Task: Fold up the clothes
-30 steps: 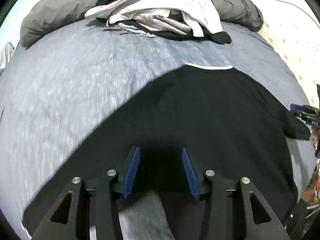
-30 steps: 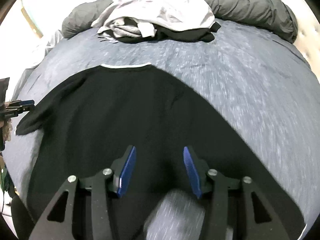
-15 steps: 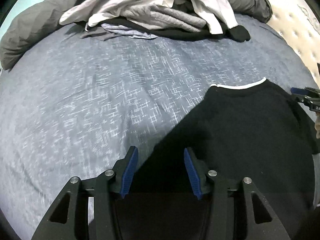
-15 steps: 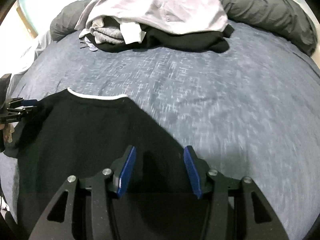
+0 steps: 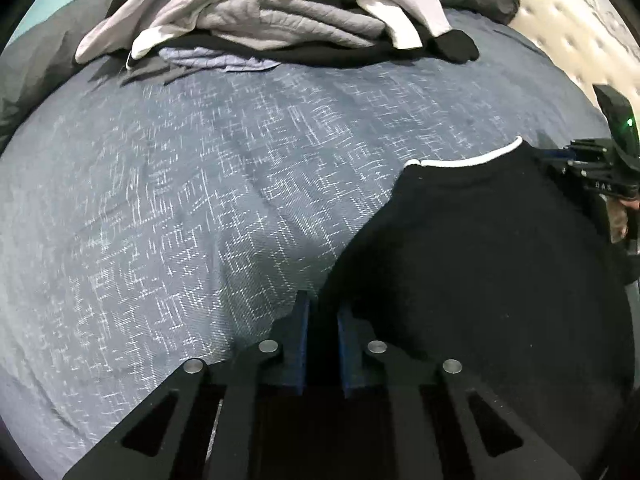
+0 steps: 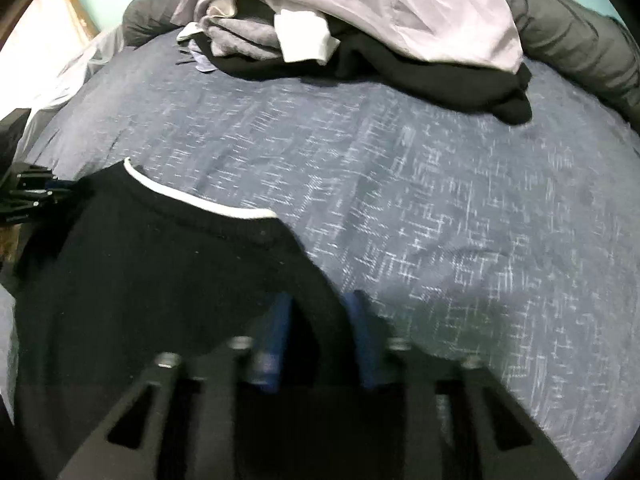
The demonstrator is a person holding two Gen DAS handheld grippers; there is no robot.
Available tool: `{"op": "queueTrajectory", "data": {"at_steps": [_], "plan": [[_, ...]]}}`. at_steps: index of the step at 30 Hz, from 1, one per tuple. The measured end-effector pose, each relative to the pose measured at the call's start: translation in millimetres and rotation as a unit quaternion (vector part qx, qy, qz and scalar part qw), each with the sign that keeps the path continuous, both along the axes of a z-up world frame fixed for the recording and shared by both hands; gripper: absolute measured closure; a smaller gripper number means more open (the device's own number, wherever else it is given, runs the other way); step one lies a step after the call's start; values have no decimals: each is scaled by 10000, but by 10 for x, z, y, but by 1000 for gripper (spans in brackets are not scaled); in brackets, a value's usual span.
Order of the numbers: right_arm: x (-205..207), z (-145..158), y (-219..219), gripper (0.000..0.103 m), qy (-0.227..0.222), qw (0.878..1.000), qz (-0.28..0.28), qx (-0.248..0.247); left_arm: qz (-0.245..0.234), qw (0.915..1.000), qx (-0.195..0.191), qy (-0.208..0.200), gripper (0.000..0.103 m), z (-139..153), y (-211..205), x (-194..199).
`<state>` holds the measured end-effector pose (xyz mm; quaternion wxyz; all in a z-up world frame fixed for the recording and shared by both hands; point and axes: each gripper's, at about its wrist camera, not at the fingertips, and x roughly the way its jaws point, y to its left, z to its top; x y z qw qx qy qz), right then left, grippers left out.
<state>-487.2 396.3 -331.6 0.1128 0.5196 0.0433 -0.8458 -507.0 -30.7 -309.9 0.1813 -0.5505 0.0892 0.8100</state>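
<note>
A black sweater (image 5: pixel 480 260) with a white-trimmed collar (image 5: pixel 468 160) lies flat on the blue-grey bedspread (image 5: pixel 200 200). My left gripper (image 5: pixel 322 320) is at the sweater's left edge, its blue pads drawn close with black fabric pinched between them. In the right wrist view the same sweater (image 6: pixel 160 272) fills the lower left, and my right gripper (image 6: pixel 318 316), blurred, has its pads narrowed onto the sweater's right edge. Each gripper also shows at the rim of the other's view: the right gripper (image 5: pixel 592 172) and the left gripper (image 6: pixel 32 196).
A pile of unfolded clothes (image 5: pixel 280 12), white, grey and black, sits at the far side of the bed, also seen as the pile (image 6: pixel 360 20). A rolled dark grey duvet (image 6: pixel 580 40) lies behind it. A cream tufted surface (image 5: pixel 580 32) borders the far right.
Both grippers moved outward from the sweater's middle to its side edges and dropped closer to the bed. Their pads went from wide open to closed on the fabric.
</note>
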Motion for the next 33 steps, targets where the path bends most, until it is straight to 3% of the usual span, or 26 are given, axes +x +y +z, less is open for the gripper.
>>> {"op": "queueTrajectory", "data": {"at_steps": [3, 8, 20, 25, 29, 32, 33], "plan": [[35, 39, -79, 97, 90, 9997, 136, 168, -32, 9999, -76, 69, 92, 24, 22, 16], [58, 215, -42, 98, 452, 9987, -70, 217, 30, 9996, -202, 182, 93, 124, 24, -41], [-334, 565, 30, 98, 854, 9943, -408, 497, 262, 9982, -237, 475, 93, 370, 46, -503], [-540, 512, 22, 98, 805, 9935, -547, 588, 378, 9977, -360, 430, 93, 292, 91, -704], [-638, 300, 24, 98, 653, 9939, -647, 606, 422, 9973, -521, 302, 91, 61, 139, -756], [-646, 85, 6, 96, 490, 9955, -584, 559, 481, 9961, -663, 335, 79, -53, 165, -748], [-636, 64, 13, 91, 478, 9953, -610, 586, 532, 9952, -713, 404, 71, -43, 161, -738]]}}
